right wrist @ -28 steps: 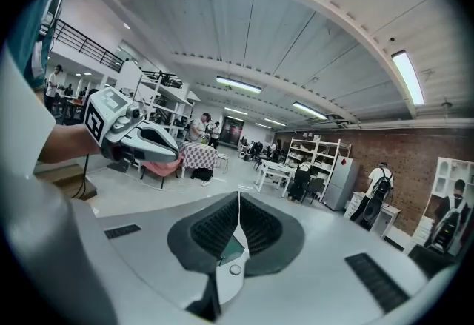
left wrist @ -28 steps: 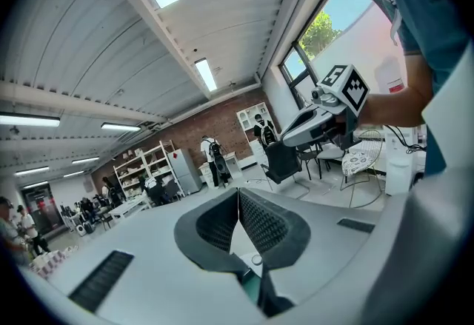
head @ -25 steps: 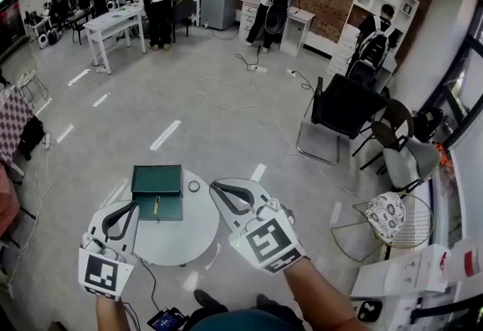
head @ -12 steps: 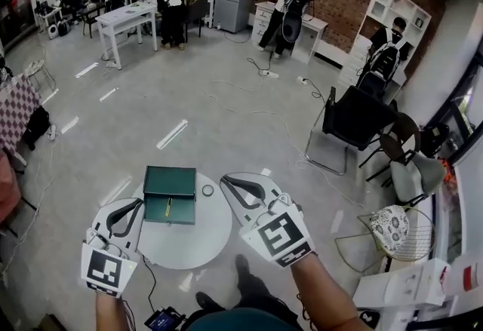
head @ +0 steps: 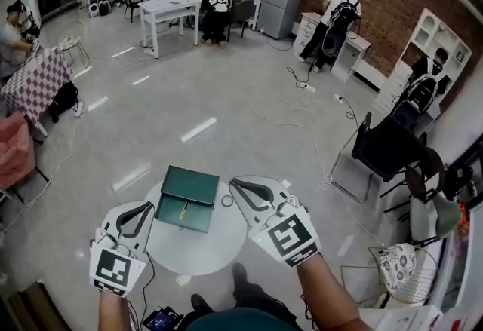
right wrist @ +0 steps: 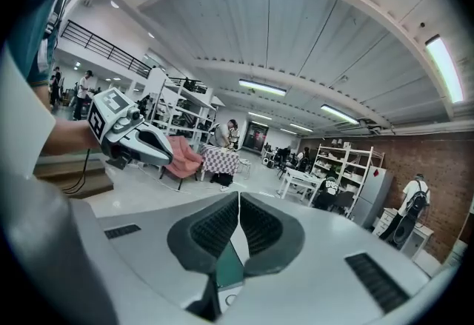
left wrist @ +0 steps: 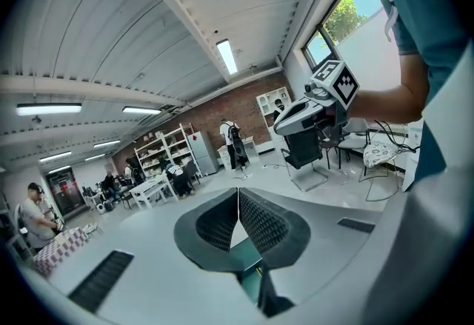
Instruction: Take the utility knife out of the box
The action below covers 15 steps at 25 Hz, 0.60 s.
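A dark green box (head: 188,188) lies open on a small round white table (head: 204,250) in the head view. A yellow utility knife (head: 182,210) rests in the box's near half. My left gripper (head: 150,206) hovers at the table's left edge, just left of the box, jaws shut and empty. My right gripper (head: 235,184) is to the right of the box, also shut and empty. In the left gripper view the shut jaws (left wrist: 238,199) hide most of the box (left wrist: 250,286). In the right gripper view a green sliver of the box (right wrist: 229,266) shows under the shut jaws (right wrist: 238,201).
A small ring (head: 227,201) lies on the table right of the box. A black chair (head: 385,150) stands to the right, cables (head: 302,88) trail over the floor, and people work at tables and shelves (head: 181,9) at the far side.
Both grippers have moved forward, towards the table and box, and stayed shut. The head view has swung, so the room behind sits differently.
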Motion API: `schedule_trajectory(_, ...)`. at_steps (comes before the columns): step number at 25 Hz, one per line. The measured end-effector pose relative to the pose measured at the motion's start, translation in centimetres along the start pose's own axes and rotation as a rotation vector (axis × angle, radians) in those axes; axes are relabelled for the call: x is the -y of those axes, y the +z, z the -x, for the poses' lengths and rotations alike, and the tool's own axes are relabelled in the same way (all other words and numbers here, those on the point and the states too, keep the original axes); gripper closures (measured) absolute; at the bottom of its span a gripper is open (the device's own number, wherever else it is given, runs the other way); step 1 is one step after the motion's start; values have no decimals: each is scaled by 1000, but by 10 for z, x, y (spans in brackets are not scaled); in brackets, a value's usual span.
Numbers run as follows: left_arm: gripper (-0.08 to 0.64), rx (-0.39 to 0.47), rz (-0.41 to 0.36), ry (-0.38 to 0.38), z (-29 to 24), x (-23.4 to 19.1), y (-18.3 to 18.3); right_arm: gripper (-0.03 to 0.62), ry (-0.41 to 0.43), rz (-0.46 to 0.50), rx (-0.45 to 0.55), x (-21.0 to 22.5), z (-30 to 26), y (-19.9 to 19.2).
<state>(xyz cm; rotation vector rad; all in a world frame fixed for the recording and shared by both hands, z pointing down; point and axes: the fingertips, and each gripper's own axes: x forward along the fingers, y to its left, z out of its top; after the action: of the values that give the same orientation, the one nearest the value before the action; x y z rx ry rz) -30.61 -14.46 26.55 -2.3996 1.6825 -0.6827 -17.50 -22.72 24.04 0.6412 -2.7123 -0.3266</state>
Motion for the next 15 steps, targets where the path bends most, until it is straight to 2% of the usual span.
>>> schedule_trajectory(6, 540, -62, 42, 19, -48, -23, -40, 554, 51, -17, -11, 27, -54, -25)
schedule_trajectory(15, 538, -159, 91, -2, -123, -39, -95, 554, 100, -47, -54, 65, -113, -79)
